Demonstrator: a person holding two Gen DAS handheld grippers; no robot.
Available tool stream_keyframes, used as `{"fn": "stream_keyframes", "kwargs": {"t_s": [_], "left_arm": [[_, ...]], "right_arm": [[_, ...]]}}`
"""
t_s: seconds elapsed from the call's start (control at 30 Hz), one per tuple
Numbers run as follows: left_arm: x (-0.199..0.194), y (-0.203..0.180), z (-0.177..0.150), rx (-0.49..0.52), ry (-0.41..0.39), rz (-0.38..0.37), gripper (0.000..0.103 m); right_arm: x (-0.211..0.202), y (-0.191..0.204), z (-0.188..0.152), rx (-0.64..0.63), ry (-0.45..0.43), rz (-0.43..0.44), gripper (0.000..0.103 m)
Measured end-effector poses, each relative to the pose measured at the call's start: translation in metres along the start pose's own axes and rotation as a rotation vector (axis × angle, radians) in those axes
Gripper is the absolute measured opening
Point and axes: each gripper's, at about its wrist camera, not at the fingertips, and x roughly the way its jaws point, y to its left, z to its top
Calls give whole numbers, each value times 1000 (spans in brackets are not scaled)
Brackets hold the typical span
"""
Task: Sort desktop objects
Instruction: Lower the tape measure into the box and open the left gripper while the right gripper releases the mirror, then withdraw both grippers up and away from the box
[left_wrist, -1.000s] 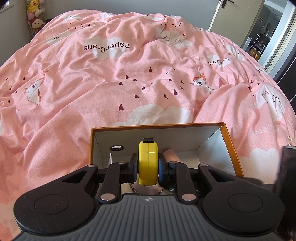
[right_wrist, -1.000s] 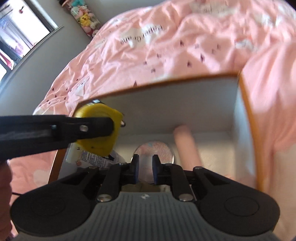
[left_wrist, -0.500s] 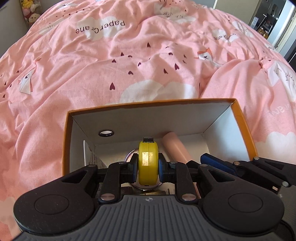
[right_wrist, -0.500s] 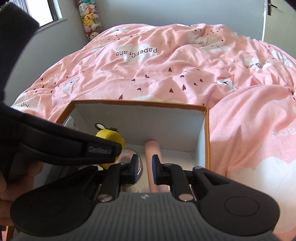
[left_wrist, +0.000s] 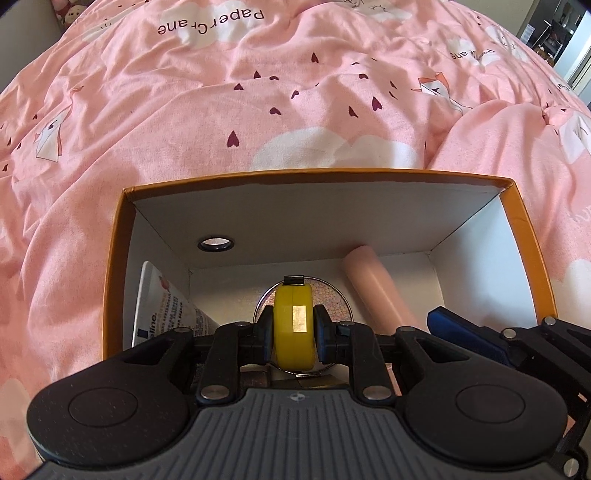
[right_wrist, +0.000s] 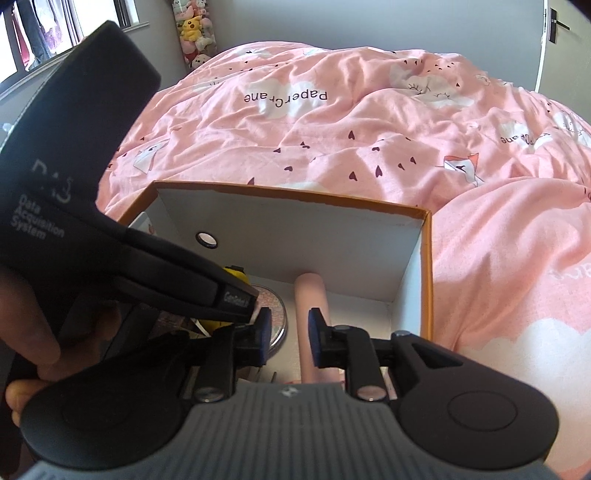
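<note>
My left gripper (left_wrist: 293, 332) is shut on a yellow tape measure (left_wrist: 294, 328) and holds it inside the orange-rimmed cardboard box (left_wrist: 317, 172), above a round glittery tin (left_wrist: 332, 304). A pink cylinder (left_wrist: 376, 291) lies at the box's right, a white tube (left_wrist: 162, 306) at its left. My right gripper (right_wrist: 289, 336) is slightly open and empty above the pink cylinder (right_wrist: 312, 306); its blue-padded finger (left_wrist: 461, 334) shows in the left wrist view. The left gripper body (right_wrist: 92, 229) covers most of the tape measure (right_wrist: 236, 275) in the right wrist view.
The box sits on a rumpled pink duvet (left_wrist: 258, 92) covering a bed. The box's far wall has a round hole (left_wrist: 216, 243). Plush toys (right_wrist: 192, 29) stand by the grey wall, a window at the left, a door (right_wrist: 561, 44) at the right.
My left gripper has carried the tape measure forward and down into the box. My right gripper has risen and pulled back, and its jaws have opened a little.
</note>
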Motion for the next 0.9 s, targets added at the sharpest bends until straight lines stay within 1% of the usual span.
{"fn": "stream_keyframes", "kwargs": {"t_s": [0.17, 0.33, 0.4, 0.53, 0.6, 0.63, 0.7, 0.83, 0.9], "left_arm": [[-5, 2, 0, -4, -16, -14, 24], [-22, 3, -1, -5, -61, -32, 32], [-31, 2, -3, 3, -86, -44, 35], [-53, 1, -9, 14, -138, -74, 37], [-65, 2, -12, 21, -168, -76, 40], [-72, 2, -13, 28, -184, -76, 41], [-83, 5, -17, 34, -212, -76, 51], [-112, 7, -28, 51, -272, -71, 51], [-126, 8, -36, 58, -303, -67, 53]], "right_arm": [[0, 2, -1, -11, 7, -3, 28], [-3, 4, -1, -4, 12, 11, 32], [-6, 5, -2, 1, 13, 22, 39], [-14, 10, -4, 3, 8, 15, 44], [-20, 12, -4, 3, 2, 6, 49], [-24, 13, -4, 4, -5, -2, 50], [-33, 15, -4, 9, -19, -11, 51], [-54, 19, -5, 15, -56, -22, 52], [-65, 22, -6, 14, -77, -31, 53]]}}
